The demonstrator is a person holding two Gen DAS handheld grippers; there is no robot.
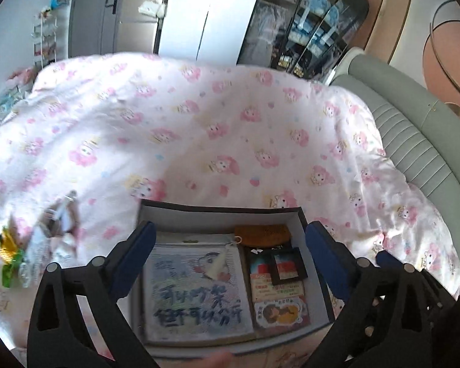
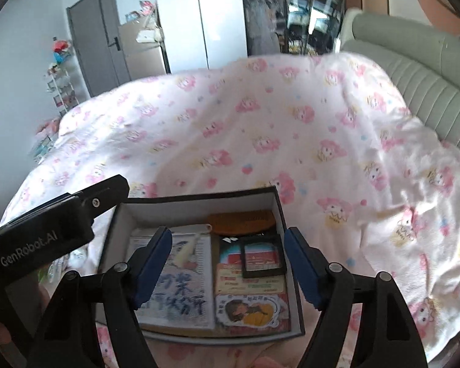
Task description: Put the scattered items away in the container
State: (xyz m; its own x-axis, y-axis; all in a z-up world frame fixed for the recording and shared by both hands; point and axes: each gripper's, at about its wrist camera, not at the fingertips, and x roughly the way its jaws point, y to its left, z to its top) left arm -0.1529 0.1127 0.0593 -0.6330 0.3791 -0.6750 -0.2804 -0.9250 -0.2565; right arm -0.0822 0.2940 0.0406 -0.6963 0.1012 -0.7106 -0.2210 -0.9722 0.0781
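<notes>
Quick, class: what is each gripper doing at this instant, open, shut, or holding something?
Left gripper: open, holding nothing, above the box.
Right gripper: open, holding nothing, above the same box.

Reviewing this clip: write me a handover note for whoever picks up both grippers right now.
Left gripper: open, nothing between the fingers, above the box.
Right gripper: open, empty, also above the box.
Dark-walled cardboard box with white lining sits on the pink cartoon-print bedspread.
Done: inside lie a zip pouch with blue handwriting, an orange-brown comb, a small black-framed square and printed cards.
Left: a blurred pile of small items, one yellow-green, lies on the bedspread, seen left of the box from the left wrist. Move these in next.
</notes>
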